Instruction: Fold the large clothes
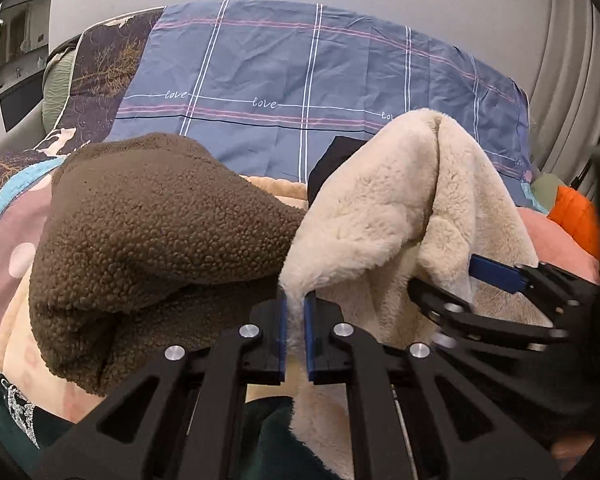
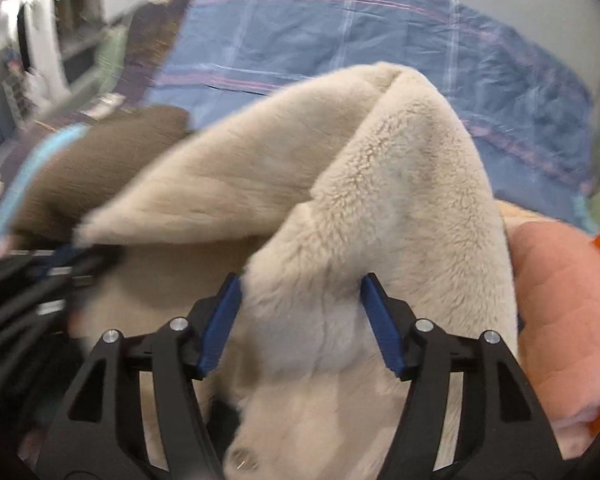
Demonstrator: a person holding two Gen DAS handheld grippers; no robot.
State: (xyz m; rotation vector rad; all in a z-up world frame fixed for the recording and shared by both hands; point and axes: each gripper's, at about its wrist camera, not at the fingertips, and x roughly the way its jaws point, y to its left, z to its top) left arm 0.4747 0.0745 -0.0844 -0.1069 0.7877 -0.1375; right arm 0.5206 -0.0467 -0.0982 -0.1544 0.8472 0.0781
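On the blue plaid sheet, I pinch the cream fleece coat edge in my left gripper while my right gripper straddles a fold, jaws apart; next, clamp there.

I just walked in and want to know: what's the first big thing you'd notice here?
The fluffy cream fleece heaped up in the middle, with its brown fuzzy side flopped over on the left. The left gripper pinches its edge, and behind lies a blue checked sheet with "love" written on it.
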